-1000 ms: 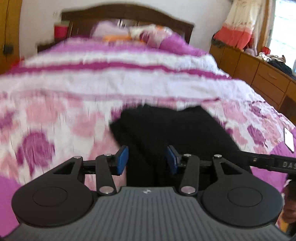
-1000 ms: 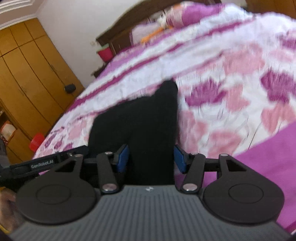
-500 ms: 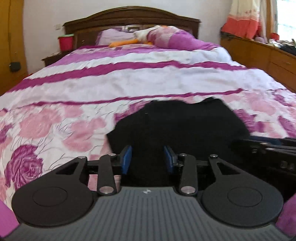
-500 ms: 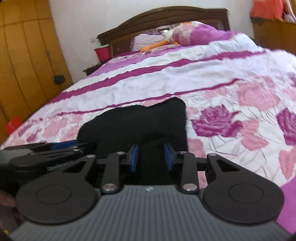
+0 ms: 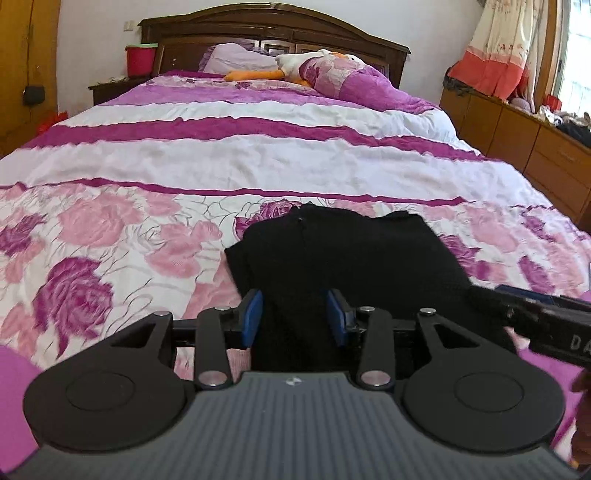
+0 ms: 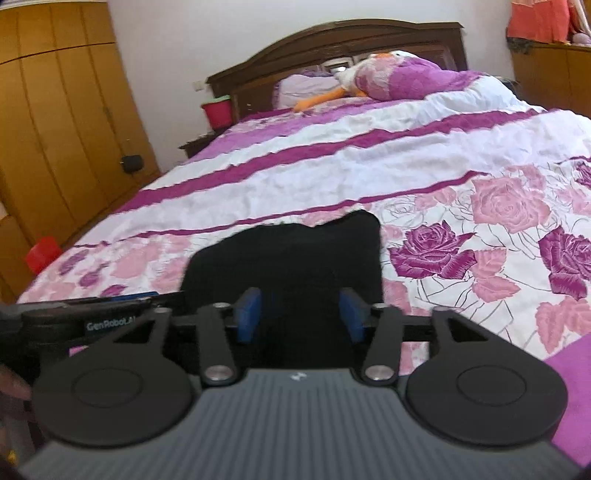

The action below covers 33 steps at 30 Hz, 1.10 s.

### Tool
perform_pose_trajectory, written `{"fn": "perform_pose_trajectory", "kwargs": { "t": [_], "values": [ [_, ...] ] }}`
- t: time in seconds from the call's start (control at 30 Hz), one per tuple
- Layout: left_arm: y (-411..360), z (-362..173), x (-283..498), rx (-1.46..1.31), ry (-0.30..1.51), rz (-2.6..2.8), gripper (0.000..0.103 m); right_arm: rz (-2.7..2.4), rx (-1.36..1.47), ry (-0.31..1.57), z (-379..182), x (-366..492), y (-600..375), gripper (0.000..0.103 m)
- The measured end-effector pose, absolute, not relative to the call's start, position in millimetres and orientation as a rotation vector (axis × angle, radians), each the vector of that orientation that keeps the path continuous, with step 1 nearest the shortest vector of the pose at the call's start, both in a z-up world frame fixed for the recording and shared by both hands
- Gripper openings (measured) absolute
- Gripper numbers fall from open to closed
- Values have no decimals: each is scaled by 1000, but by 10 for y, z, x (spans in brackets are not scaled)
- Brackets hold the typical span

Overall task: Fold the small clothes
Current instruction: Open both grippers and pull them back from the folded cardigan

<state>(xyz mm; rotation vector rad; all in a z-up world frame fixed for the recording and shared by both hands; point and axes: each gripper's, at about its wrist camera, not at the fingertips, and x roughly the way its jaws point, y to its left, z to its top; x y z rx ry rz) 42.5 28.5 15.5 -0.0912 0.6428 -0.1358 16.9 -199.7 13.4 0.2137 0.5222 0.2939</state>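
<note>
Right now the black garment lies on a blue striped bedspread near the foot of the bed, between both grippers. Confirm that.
Not quite. The bedspread is not blue striped: it is white with purple stripes and pink and purple roses, as the left wrist view shows. The rest holds: the black garment lies near the foot of the bed.

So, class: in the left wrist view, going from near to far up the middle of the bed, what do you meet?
Left gripper → black garment → striped bedspread → duck toy → headboard.
</note>
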Motion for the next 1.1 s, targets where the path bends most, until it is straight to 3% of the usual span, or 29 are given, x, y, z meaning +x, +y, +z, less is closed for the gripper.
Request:
{"fn": "perform_pose_trajectory", "kwargs": {
  "t": [0.3, 1.1],
  "values": [
    [176, 355, -281, -66, 639, -140, 82, 332, 214, 559, 295, -351, -2017, 67],
    [62, -192, -503, -53, 796, -45, 88, 203, 125, 667, -236, -675, -1900, 70]
  ]
}}
